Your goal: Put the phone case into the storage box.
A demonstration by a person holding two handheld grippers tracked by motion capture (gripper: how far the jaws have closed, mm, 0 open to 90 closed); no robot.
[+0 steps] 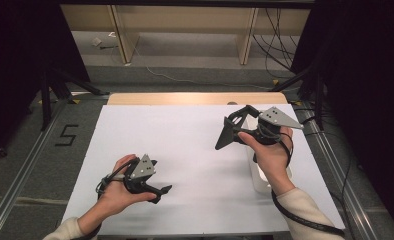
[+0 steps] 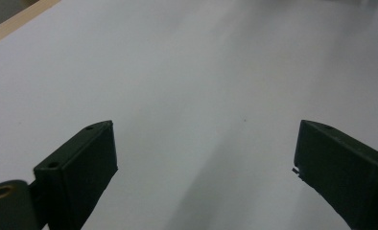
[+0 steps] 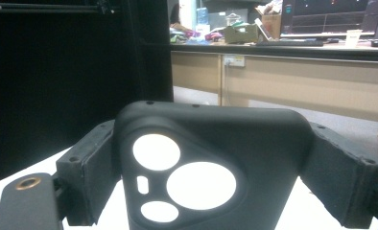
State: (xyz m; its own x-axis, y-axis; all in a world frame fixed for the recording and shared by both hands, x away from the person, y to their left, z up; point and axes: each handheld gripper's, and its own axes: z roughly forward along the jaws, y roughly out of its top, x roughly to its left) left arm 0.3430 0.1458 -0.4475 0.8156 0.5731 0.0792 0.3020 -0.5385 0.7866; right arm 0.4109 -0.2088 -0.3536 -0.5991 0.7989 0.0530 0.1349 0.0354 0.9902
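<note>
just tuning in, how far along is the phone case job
Done: the right gripper has the black phone case clamped between its jaws, lifted clear of the white table sheet. In hand: the case is held up, its camera cutouts facing the gripper's camera. Left: the left gripper is open with nothing between its jaws, low over the sheet. A white object lies under the right forearm; whether the case goes with it I cannot tell.

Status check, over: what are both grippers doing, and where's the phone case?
Right gripper shut on black phone case, lifted above the white table. Left gripper open, empty, low over table. Nothing in the way.
</note>
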